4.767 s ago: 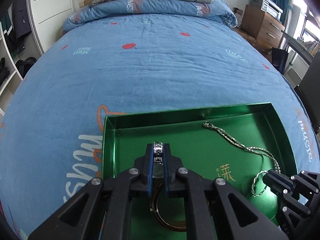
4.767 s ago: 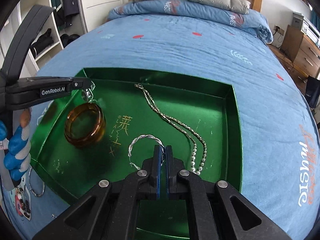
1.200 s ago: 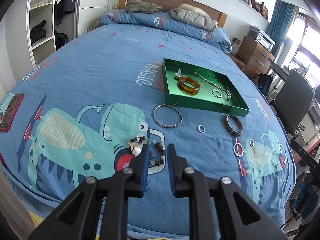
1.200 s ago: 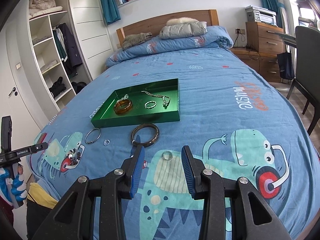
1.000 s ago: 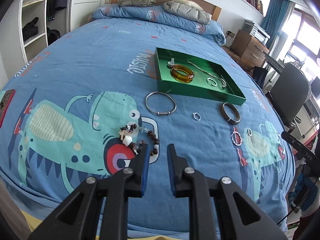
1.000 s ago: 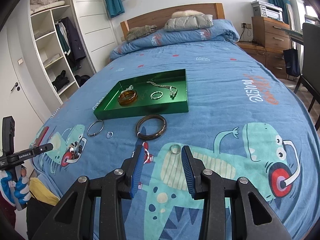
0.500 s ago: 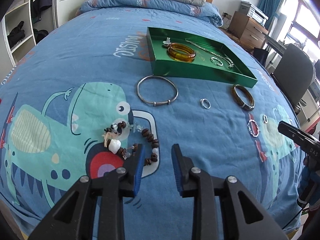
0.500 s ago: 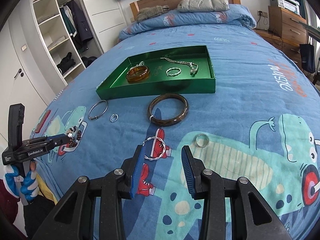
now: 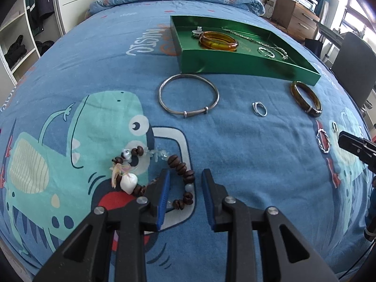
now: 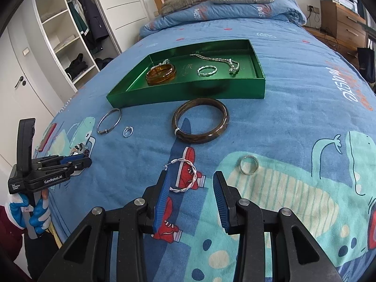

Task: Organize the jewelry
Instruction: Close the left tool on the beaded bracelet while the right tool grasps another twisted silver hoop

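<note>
Left wrist: our left gripper (image 9: 184,183) is spread over the beaded bracelet (image 9: 181,169) on the bedspread (image 9: 94,58). Right wrist: our right gripper (image 10: 191,185) is spread around the twisted silver bangle (image 10: 184,176); green tray (image 10: 188,90) well beyond.

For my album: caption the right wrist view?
Open right gripper above a twisted silver bracelet, green tray beyond.

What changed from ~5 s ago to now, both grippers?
Both let go inside the green tray and pulled back: the left gripper now hangs open over the beaded bracelet, the right gripper open over the twisted silver bangle. Amber bangle, chain necklace and twisted ring stayed in the tray.
</note>
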`<move>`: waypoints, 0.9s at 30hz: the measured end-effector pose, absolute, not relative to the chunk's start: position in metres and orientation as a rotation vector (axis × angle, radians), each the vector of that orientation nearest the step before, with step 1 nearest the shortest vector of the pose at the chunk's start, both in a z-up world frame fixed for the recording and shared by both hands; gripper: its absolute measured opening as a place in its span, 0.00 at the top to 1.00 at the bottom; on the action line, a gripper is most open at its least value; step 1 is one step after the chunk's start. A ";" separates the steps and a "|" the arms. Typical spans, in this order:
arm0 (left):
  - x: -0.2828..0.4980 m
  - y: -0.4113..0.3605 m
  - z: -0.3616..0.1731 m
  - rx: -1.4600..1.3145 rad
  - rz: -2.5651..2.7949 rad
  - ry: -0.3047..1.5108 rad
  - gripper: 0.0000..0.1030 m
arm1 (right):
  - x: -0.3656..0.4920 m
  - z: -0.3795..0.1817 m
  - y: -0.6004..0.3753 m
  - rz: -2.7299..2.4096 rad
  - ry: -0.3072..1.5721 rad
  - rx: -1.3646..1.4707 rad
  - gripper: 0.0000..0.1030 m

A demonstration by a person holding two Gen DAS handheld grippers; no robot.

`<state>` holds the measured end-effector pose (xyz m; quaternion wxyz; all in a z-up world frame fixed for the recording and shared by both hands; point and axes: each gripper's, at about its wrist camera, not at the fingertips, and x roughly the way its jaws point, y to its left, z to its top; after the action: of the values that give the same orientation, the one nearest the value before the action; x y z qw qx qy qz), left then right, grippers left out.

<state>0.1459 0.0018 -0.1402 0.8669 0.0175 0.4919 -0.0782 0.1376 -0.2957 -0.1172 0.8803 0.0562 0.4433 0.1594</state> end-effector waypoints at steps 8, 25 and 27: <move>0.143 -0.004 -0.143 0.082 -0.158 1.011 0.76 | 0.152 -0.133 -0.282 0.335 0.989 0.083 0.71; 0.136 -0.006 -0.140 0.050 -0.173 0.969 0.91 | 0.162 -0.146 -0.251 0.253 1.009 -0.143 0.95; 0.134 -0.005 -0.138 0.036 -0.176 0.969 0.92 | 0.160 -0.144 -0.252 0.243 0.996 -0.139 0.96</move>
<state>0.1338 -0.0048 -0.1381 0.8810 0.0174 0.4652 -0.0845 0.1600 -0.2515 -0.1444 0.8692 -0.0663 0.4761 0.1162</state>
